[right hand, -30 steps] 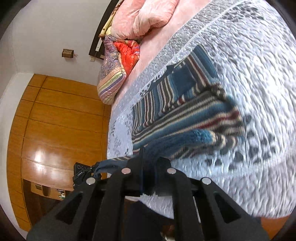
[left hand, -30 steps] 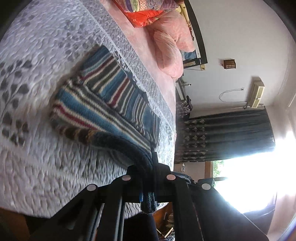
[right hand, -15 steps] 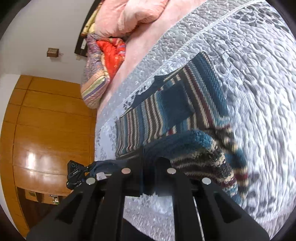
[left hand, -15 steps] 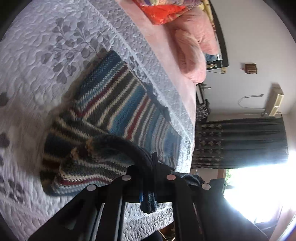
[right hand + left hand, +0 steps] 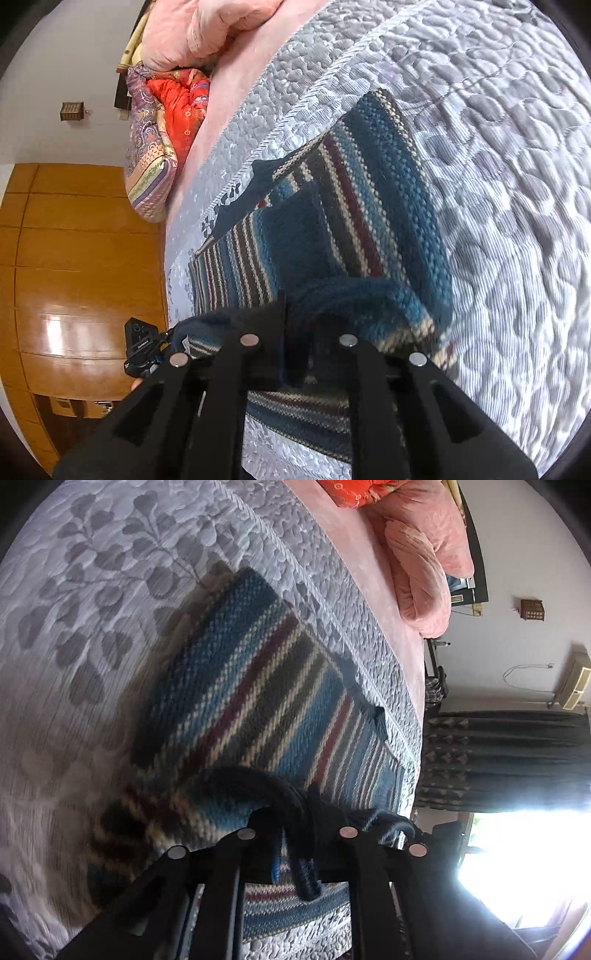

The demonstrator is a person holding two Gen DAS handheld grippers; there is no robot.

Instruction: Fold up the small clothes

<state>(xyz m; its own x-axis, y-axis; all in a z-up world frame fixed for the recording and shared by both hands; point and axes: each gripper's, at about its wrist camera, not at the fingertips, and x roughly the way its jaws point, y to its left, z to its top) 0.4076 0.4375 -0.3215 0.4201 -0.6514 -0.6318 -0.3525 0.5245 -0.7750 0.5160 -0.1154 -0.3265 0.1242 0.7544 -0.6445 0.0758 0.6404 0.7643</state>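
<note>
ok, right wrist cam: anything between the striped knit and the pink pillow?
No objects. Between the striped knit and the pink pillow, the right wrist view shows only bedding: the grey quilt up to its piped edge, then a strip of pink sheet.

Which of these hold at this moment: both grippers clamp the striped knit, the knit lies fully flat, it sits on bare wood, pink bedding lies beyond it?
1. The left gripper is shut on the striped knit garment. True.
2. The right gripper is open and empty. False: it is shut on the garment's dark edge.
3. The garment lies fully flat. False: its near edge is lifted and curled over.
4. It rests on bare wood. False: on a grey quilted bedspread.
5. Pink bedding lies beyond. True.
</note>
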